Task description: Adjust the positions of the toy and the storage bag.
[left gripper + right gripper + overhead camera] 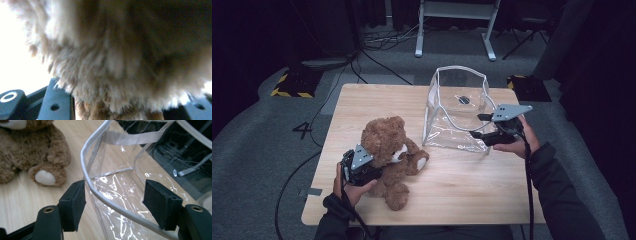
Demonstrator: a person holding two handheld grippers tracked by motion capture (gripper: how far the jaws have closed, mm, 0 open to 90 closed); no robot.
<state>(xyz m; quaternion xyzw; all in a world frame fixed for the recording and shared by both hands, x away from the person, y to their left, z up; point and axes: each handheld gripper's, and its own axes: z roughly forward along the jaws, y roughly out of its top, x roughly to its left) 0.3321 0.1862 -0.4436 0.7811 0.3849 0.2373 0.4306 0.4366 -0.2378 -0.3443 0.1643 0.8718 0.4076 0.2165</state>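
A brown teddy bear [388, 155] sits on the wooden table [462, 190]. Take the bear as the landmark. A clear plastic bag [457, 112] stands upright to the right of the bear and a little farther back, near it but not touching it. The bag's top is open, so something can be dropped in from above.

The left gripper [360, 167] is pressed right against the bear's left side. In the left gripper view, brown fur [120, 62] bulges down between the two black jaws, which stand apart on either side of it. They look spread around the bear's soft body. I cannot tell if they are squeezing it yet. My guess is that this gripper is here to grab the bear and lift it.

The right gripper [479, 126] is on the far side of the bag from the bear. Its jaws are spread wide, and the bag's white rim [100, 195] runs between them. One jaw is just beside the rim on the bear's side, and the other stands off from it. They are not pinching it yet. I think this gripper is there to hold the rim so the floppy bag stays up and open.

The bear's paw with the pale pad [45, 177] shows just beside the bag in the right gripper view. The bear looks big for the bag, so the opening may need to be held wide.
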